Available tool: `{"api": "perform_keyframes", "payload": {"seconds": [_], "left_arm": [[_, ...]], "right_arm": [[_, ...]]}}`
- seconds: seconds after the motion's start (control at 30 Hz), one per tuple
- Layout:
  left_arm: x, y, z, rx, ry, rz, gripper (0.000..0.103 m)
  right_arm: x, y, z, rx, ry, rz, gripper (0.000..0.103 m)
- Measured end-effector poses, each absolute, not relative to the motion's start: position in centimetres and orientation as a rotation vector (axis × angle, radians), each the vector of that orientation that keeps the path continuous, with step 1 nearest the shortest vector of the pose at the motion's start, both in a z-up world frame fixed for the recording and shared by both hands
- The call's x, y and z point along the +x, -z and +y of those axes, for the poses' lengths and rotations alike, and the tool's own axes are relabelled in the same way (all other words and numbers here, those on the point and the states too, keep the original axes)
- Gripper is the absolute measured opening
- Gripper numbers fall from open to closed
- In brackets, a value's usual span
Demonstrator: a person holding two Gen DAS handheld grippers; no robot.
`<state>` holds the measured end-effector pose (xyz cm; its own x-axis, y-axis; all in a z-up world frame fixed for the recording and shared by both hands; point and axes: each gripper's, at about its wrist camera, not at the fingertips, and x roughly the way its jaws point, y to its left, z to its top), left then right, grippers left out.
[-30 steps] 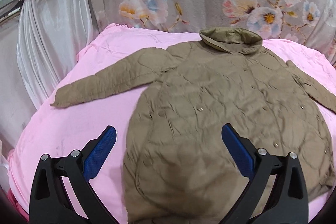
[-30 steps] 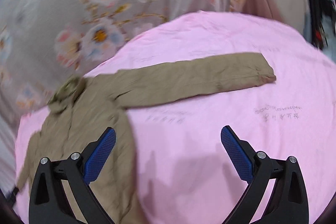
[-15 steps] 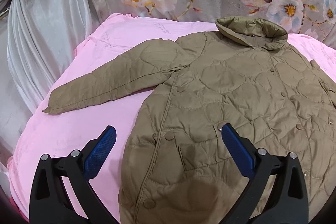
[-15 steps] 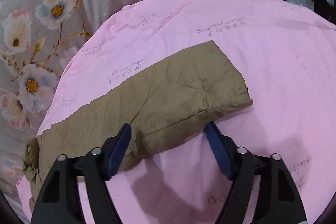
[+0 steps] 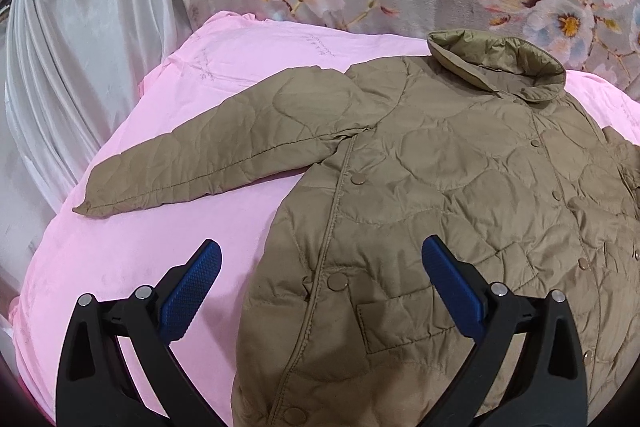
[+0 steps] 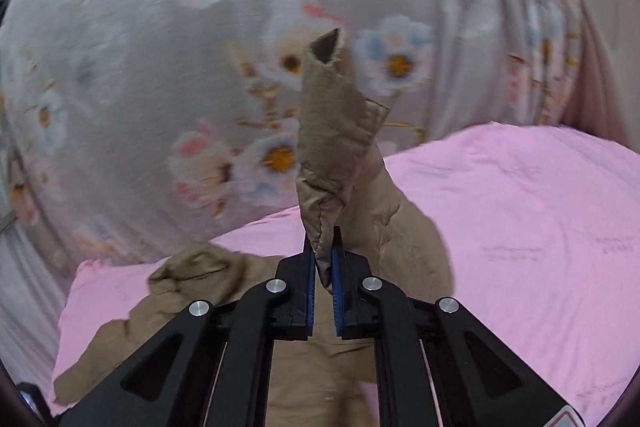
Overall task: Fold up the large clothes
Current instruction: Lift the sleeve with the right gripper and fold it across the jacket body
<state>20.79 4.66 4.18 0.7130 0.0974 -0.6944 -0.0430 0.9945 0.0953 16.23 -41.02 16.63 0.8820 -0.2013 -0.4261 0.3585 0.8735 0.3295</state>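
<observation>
Tan quilted jacket [image 5: 440, 187] on pink sheet [image 5: 140, 247], R gripper [image 6: 323, 259] just clamped onto sleeve [image 6: 332, 131], L gripper [image 5: 320, 267] jaws wide.

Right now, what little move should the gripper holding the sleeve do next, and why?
Probably carry it across onto the coat's front. The right gripper has just closed on the cuff of the tan quilted coat's sleeve, lifted off the pink bedsheet, while the coat body lies flat.
</observation>
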Motion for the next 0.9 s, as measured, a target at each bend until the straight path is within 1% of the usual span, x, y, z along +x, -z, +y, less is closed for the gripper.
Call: {"api": "perform_keyframes", "payload": {"seconds": [0.07, 0.13, 0.33, 0.43, 0.5, 0.53, 0.6, 0.67, 0.77, 0.8, 0.9], "left_arm": [[20.9, -4.1, 5.2, 0.053, -0.074, 0.785, 0.098], [21.1, -3.9, 5.8, 0.034, -0.074, 0.797, 0.098], [21.5, -3.6, 7.6, 0.023, -0.081, 0.813, 0.098], [21.8, -3.6, 8.2, 0.014, -0.070, 0.816, 0.098], [22.1, -3.8, 8.5, -0.005, -0.050, 0.817, 0.098], [22.3, -4.0, 8.5, -0.016, -0.038, 0.818, 0.098], [22.8, -4.3, 8.5, -0.046, -0.002, 0.820, 0.098], [23.4, -4.4, 8.3, -0.073, 0.030, 0.833, 0.098], [25.0, -4.3, 7.3, -0.142, 0.111, 0.885, 0.098], [25.7, -4.2, 6.8, -0.179, 0.154, 0.906, 0.098], [27.4, -3.6, 5.2, -0.239, 0.217, 0.955, 0.098]], "right_arm": [[19.0, -17.3, -36.2, 0.365, 0.177, 0.420, 0.008], [21.5, -16.7, -31.2, 0.324, 0.062, 0.463, 0.008], [26.1, -11.6, -19.0, 0.187, -0.116, 0.613, 0.010], [27.3, -8.4, -14.3, 0.130, -0.176, 0.691, 0.018], [27.9, -6.8, -12.1, 0.078, -0.209, 0.736, 0.039], [27.7, -6.5, -11.4, 0.067, -0.234, 0.741, 0.041], [26.7, -7.2, -11.1, 0.079, -0.279, 0.711, 0.054], [25.6, -8.6, -11.8, 0.108, -0.290, 0.659, 0.061], [24.3, -9.8, -15.2, 0.169, -0.214, 0.610, 0.067], [24.1, -9.6, -16.9, 0.209, -0.183, 0.613, 0.068], [24.0, -7.2, -22.9, 0.348, -0.062, 0.674, 0.069]]}}
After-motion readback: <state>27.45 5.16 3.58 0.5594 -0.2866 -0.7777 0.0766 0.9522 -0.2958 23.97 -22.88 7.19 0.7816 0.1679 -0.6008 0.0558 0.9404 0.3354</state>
